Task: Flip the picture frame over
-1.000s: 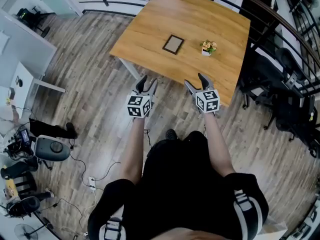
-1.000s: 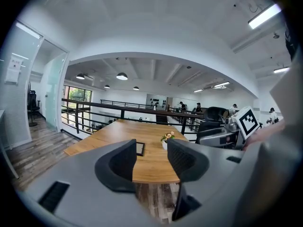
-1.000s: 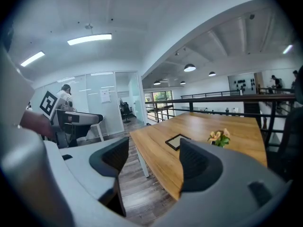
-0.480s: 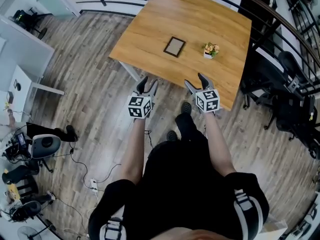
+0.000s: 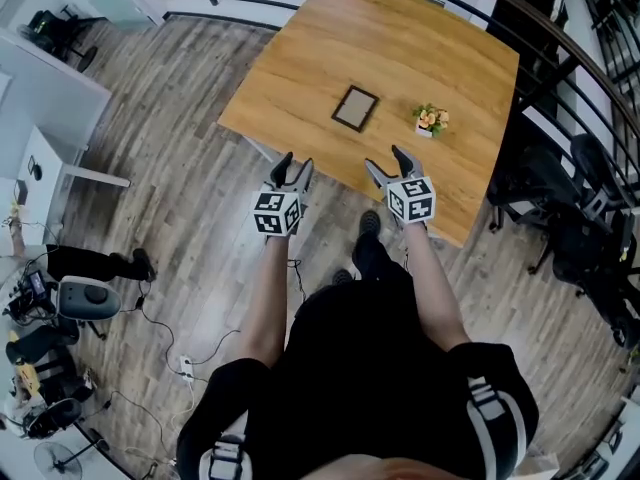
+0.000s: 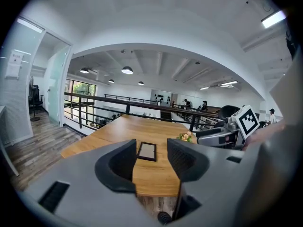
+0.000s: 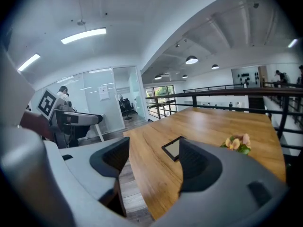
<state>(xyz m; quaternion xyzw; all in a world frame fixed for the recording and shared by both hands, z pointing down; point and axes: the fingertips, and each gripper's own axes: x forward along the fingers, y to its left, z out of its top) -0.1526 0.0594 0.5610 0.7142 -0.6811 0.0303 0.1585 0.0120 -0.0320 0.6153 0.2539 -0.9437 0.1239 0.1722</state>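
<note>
Holding left gripper (image 5: 293, 164) and right gripper (image 5: 384, 159) released, empty, at the table's (image 5: 300, 63) near edge; the picture frame (image 5: 355, 108) lies flat mid-table, and my flip could topple the flowers (image 5: 431, 120) nearby

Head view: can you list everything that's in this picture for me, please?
table: one, light wood, centre top
picture frame: one, dark rim, flat mid-table
flower pot: one, white, orange-pink blooms, right of the picture frame
railing: one, black, beyond the table
office chairs: at least two, black, right of the table
desk: one, white, far left
left gripper: one, grey, marker cube, open, empty, by the table's near edge
right gripper: one, grey, open, empty, beside the left one
person: one, black clothes, bottom centre
</note>
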